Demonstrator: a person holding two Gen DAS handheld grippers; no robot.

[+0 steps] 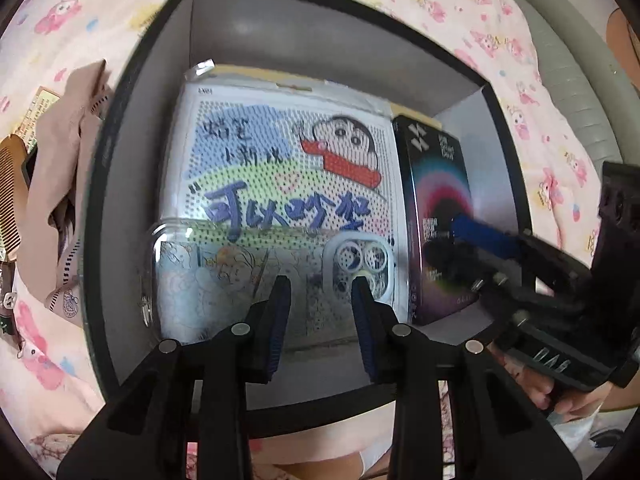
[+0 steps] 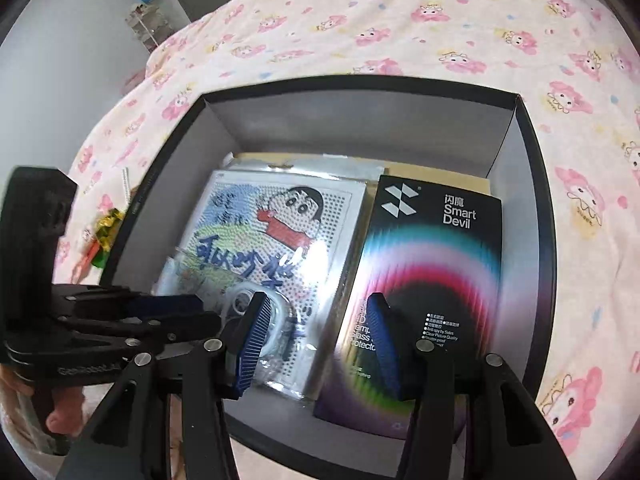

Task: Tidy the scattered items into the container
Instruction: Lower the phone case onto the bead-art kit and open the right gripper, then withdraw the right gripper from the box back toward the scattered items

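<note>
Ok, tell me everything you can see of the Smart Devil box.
The Smart Devil box is a flat, glossy black carton with a white logo, white lettering and a rainbow arc around a dark centre. It lies in the right side of the container, beside the cartoon pack. The right gripper hovers open over it.

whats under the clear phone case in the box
The clear phone case lies on the bagged cartoon bead board, whose dots show through it. Below that, only a tan edge peeks out; the rest is covered.
</note>
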